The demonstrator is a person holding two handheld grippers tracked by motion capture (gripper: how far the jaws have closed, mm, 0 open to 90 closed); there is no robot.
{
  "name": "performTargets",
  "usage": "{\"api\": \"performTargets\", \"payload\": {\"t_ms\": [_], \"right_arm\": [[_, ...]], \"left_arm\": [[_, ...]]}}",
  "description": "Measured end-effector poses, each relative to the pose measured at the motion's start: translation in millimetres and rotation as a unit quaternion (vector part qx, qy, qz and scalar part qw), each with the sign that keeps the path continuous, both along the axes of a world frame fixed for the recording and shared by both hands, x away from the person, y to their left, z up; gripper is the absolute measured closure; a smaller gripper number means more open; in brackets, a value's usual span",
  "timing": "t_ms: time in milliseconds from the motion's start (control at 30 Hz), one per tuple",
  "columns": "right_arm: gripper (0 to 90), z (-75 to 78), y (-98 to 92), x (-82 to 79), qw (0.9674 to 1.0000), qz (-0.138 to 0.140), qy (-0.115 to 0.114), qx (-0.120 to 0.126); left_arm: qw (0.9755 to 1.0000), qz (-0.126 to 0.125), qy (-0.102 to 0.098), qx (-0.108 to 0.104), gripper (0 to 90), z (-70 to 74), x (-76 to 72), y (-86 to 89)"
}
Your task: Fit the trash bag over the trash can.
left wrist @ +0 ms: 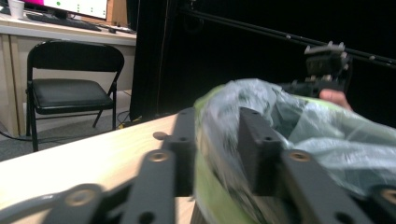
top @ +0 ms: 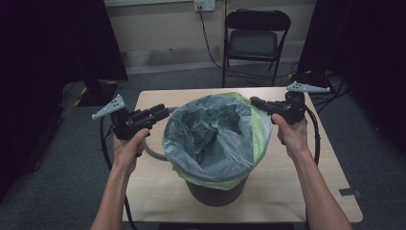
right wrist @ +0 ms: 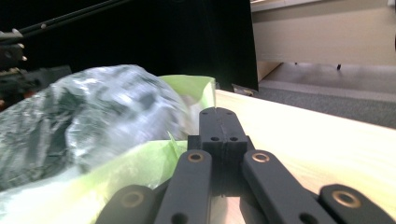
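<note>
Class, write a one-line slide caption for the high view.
Two hand-held grippers flank a bin lined with a grey bag over a green one.

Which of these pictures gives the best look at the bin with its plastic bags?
The high view: the bin shows whole, with the grey bag lining its mouth over a green bag. The left gripper view shows blurred grey film between that hand-held gripper's jaws; the right gripper view shows the bags' bulging side.

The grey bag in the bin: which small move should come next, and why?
Probably close the left hand-held gripper on the grey bag: its jaws stand apart with the bag's rim between them, while the right hand-held gripper is shut at the green liner on the opposite side.
</note>
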State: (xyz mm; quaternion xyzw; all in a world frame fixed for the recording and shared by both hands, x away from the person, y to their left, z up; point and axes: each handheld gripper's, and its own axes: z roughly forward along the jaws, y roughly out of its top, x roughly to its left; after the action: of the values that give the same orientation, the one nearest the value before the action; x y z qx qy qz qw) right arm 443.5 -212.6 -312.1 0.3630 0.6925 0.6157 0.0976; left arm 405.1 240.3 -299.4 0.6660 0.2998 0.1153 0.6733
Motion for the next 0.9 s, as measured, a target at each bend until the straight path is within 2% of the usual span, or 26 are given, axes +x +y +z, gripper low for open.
{"api": "performTargets", "payload": {"t_ms": [167,300,333,400,467,533,600,633,700,767,867,900], "right_arm": [[90.0,-26.9,-2.9,3.4,0.9999,0.011,0.008,0.009],[90.0,-47.5,0.4,5.6,0.9995,0.009,0.028,-0.006],[90.0,-51.1,1.9,6.4,0.9992,0.007,0.034,-0.018],[90.0,-54.2,3.3,7.3,0.999,0.007,0.037,-0.023],[90.0,-50.0,2.5,7.3,0.9994,-0.001,0.028,-0.022],[90.0,-43.7,0.3,7.3,0.9996,-0.004,0.018,-0.021],[83.6,-36.8,-1.9,6.6,0.9995,-0.016,0.012,-0.024],[80.5,-33.6,-3.0,6.0,0.9996,-0.013,0.005,-0.025],[74.0,-27.1,-4.2,4.1,0.9996,-0.011,0.004,-0.026],[71.5,-20.3,-3.9,0.7,0.9994,-0.012,-0.005,-0.031],[67.9,-11.0,-3.9,-3.0,0.9995,-0.012,-0.018,-0.023],[66.5,-9.2,-3.4,-3.9,0.9995,-0.012,-0.019,-0.023]], "left_arm": [[0.9999,-0.008,0.006,-0.014,51.9,6.8,12.8,-11.9],[0.9996,-0.026,0.013,-0.005,48.6,6.4,22.6,-21.7],[0.9994,-0.031,0.018,-0.001,48.6,5.9,24.6,-24.1],[0.9989,-0.041,0.023,0.003,50.2,3.9,27.0,-27.6],[0.9984,-0.049,0.027,0.01,56.8,1.6,28.7,-29.9],[0.9983,-0.052,0.022,0.015,70.2,1.0,28.3,-30.5],[0.9982,-0.054,0.02,0.015,84.3,1.1,27.8,-29.0],[0.9982,-0.054,0.019,0.018,88.8,1.0,27.5,-28.6],[0.9983,-0.053,0.019,0.018,90.0,0.7,26.4,-27.0],[0.9989,-0.039,0.018,0.02,90.0,-0.1,25.2,-23.9],[0.9992,-0.023,0.029,0.016,90.0,-6.0,25.0,-16.6],[0.999,-0.024,0.032,0.016,90.0,-8.8,24.7,-14.7]]}}
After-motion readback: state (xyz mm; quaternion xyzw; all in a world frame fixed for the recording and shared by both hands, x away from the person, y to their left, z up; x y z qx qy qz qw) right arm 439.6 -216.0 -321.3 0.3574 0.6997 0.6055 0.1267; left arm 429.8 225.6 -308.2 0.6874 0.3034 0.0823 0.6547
